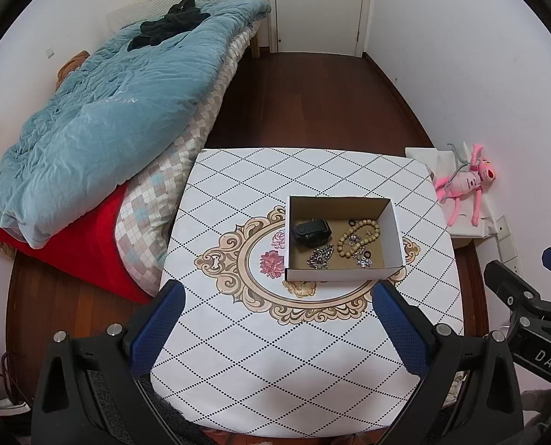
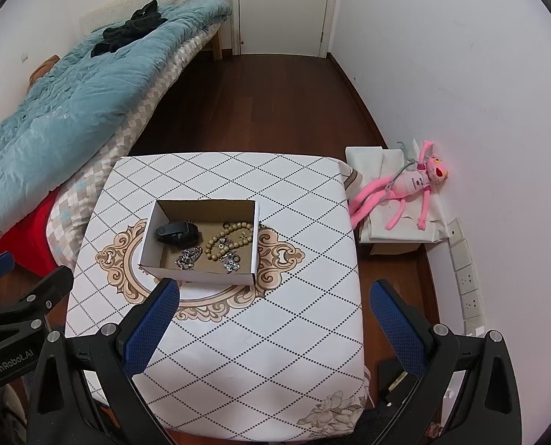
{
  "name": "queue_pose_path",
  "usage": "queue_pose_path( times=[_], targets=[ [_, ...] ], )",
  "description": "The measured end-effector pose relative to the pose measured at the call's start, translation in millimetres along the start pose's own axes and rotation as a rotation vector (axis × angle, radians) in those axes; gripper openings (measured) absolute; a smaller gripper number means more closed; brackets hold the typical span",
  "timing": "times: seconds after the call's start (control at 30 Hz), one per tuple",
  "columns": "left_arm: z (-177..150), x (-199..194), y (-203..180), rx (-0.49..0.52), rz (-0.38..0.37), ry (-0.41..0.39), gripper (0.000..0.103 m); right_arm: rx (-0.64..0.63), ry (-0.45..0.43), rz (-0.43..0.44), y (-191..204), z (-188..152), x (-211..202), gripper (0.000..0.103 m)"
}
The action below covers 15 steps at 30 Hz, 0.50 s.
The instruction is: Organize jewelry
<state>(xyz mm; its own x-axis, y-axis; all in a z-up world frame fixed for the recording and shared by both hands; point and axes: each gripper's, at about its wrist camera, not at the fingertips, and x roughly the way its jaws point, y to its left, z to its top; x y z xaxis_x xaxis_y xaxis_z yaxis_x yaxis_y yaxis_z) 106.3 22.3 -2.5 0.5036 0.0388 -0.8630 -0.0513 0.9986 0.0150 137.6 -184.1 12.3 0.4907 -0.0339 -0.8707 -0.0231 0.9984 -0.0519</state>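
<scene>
Blue quilt [image 1: 101, 118] heaped on the bed [image 1: 186, 141] at far left, black garment [image 1: 168, 24] on top of it, red blanket [image 1: 71, 244] under its near end. Next right, the table [image 1: 275, 371] with a white diamond-print cloth and a tan scroll medallion.

Cardboard box [image 1: 340, 274], open top, sits on the medallion's right part in the left wrist view. All the jewelry lies inside it: black wristband [image 1: 311, 230] at back left, silver chain [image 1: 320, 257] in front of it, wooden bead bracelet [image 1: 357, 239] to the right, small silver rings [image 1: 364, 259] touching the beads at front right. Right wrist view shows the same layout: box [image 2: 197, 272], wristband [image 2: 177, 233], chain [image 2: 188, 257], beads [image 2: 231, 235].

Left gripper [image 1: 277, 328] hovers over the near part of the table, blue pads [image 1: 157, 330] spread wide, nothing between them. Right gripper [image 2: 273, 328] likewise spread wide and empty, just short of the box, its left pad [image 2: 151, 328] near the box's front wall.

Far right: pink plush toy [image 2: 405, 185] lying on white paper [image 2: 372, 159] against the wall. White door [image 2: 283, 7] at the back.
</scene>
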Motion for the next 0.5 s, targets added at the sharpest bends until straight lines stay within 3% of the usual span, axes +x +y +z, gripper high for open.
queue_pose_path(
  times=[0.5],
  targets=[
    [0.4,0.9,0.0,-0.001,-0.002,0.003,0.103,0.001,0.004,-0.002,1.5,-0.8,3.1,0.103]
  ],
)
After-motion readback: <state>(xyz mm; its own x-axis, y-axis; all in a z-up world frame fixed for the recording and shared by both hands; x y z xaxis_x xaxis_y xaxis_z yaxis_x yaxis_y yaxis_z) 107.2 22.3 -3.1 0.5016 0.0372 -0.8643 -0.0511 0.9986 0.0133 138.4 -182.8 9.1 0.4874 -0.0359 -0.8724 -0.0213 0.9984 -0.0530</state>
